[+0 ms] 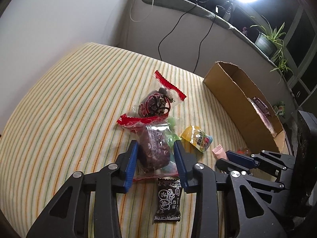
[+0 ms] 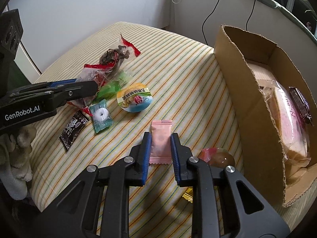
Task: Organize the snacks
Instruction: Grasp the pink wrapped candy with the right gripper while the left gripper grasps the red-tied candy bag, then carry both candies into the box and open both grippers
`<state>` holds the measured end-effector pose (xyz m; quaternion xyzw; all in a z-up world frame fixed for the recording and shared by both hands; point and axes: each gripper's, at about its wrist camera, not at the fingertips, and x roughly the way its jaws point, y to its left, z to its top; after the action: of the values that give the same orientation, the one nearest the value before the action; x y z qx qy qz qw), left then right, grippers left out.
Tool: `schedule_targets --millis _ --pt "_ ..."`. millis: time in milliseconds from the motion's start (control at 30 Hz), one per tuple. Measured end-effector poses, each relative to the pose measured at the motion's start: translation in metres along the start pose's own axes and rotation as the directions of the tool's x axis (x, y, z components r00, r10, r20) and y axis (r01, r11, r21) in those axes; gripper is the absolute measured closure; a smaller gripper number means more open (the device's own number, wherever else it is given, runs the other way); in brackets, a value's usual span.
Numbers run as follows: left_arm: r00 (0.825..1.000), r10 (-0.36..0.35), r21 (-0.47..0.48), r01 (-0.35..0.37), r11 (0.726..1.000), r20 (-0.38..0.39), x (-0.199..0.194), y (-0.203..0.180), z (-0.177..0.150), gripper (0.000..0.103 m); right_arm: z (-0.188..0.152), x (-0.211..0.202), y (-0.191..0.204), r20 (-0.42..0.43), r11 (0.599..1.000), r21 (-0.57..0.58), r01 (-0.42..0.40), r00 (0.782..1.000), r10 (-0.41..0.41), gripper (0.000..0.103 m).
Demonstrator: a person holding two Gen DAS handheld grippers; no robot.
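Snacks lie on a striped cloth. My left gripper (image 1: 155, 148) is open, its jaws on either side of a clear red-edged packet of dark dried fruit (image 1: 156, 148); a second such packet (image 1: 158, 99) lies beyond it. My right gripper (image 2: 160, 138) is open around a pink candy wrapper (image 2: 160, 138), pads close to its sides. A yellow jelly cup (image 2: 135, 98), a teal mint packet (image 2: 101, 117), a black packet (image 2: 73, 128) and green wrappers (image 2: 111, 87) lie between. The cardboard box (image 2: 249, 103) at right holds a pink bread bag (image 2: 291, 123).
A round jelly and red wrapper (image 2: 218, 155) lie beside the right gripper, with a gold wrapper (image 2: 187, 195) under it. Cables hang down the wall behind. Potted plants (image 1: 267, 39) stand on the ledge. The cloth's front edge drops off at left.
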<state>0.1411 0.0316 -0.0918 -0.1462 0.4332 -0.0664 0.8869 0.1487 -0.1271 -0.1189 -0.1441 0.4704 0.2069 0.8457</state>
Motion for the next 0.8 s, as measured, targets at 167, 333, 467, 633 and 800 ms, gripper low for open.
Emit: schedule_targets --millis 167,333,467,633,800 --pt "1.000 0.005 0.003 -0.005 1.000 0.011 -0.004 0.000 -0.001 0.071 -0.002 -0.002 -0.001 0.004 1.000 0.000 -0.004 1.000 0.004 0.083" --pt "1.000 0.006 0.005 -0.006 1.000 0.024 -0.010 0.001 -0.002 0.071 -0.002 -0.002 -0.002 0.010 1.000 0.003 -0.016 1.000 0.016 0.083" --pt "0.999 0.006 0.008 -0.007 1.000 0.035 -0.015 0.002 -0.002 0.071 -0.003 -0.004 -0.003 0.015 1.000 0.002 -0.021 1.000 0.021 0.083" --pt "0.999 0.003 0.012 -0.003 1.000 0.052 -0.023 0.001 -0.002 0.072 -0.002 -0.013 -0.003 0.034 1.000 0.005 -0.031 0.999 0.031 0.083" --pt "0.997 -0.007 0.020 0.006 1.000 0.071 -0.032 -0.004 0.001 0.072 -0.001 -0.024 -0.003 0.059 0.999 0.012 -0.041 0.997 0.040 0.083"
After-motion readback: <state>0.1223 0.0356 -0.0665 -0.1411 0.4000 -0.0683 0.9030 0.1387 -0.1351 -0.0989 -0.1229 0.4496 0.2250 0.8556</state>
